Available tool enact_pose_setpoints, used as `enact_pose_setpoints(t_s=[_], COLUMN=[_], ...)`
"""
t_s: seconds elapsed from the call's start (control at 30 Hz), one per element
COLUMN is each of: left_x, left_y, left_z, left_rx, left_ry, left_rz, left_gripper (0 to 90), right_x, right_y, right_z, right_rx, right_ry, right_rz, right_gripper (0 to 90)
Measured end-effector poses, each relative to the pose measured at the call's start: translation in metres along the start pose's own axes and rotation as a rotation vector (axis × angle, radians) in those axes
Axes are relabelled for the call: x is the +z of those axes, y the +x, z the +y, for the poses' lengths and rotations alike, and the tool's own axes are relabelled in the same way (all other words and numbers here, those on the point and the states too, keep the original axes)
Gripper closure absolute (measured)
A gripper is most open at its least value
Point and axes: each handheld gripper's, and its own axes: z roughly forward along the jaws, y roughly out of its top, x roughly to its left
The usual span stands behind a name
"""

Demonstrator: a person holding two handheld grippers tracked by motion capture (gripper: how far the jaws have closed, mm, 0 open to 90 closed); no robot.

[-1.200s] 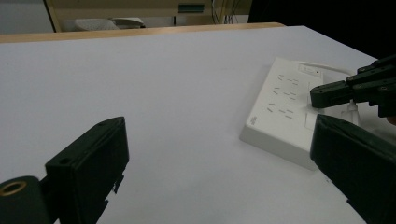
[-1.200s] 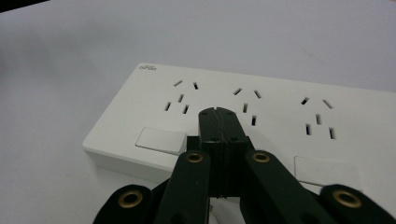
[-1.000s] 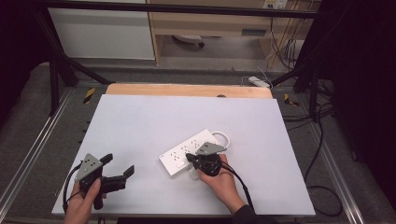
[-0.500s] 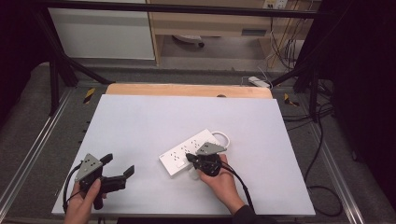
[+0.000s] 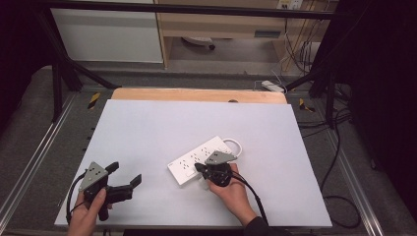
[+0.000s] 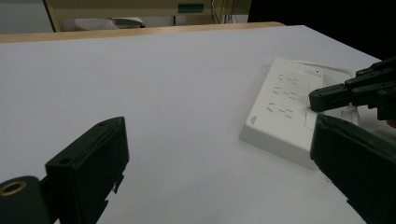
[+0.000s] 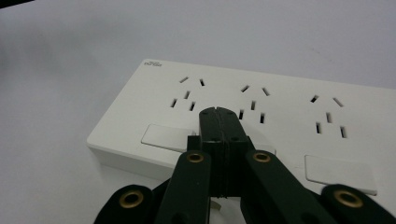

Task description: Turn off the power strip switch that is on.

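Power strip (image 5: 204, 159) lies on the worktop (image 5: 147, 128); my right gripper (image 7: 218, 114) has jaws closed above it, my left gripper (image 5: 125, 177) has jaws wide open, empty.

Lighting is even and diffuse from overhead. The table (image 5: 196, 123) surface is bright; its surroundings fall into deep shadow. Shadows are soft and faint. Near jaws in both gripper views are out of focus. No glare.
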Motion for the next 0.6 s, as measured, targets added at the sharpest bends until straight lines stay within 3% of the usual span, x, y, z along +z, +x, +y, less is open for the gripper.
enact_pose_setpoints(t_s=[0.6], left_x=[0.0000], left_y=[0.0000], left_z=[0.0000], left_rx=[0.000], left_ry=[-0.001], left_rz=[-0.001], left_gripper=[4.3], right_x=[-0.0007], right_y=[-0.0002], right_z=[0.0001], right_rx=[-0.003], right_ry=[0.000], right_rz=[-0.001], right_gripper=[90.0])
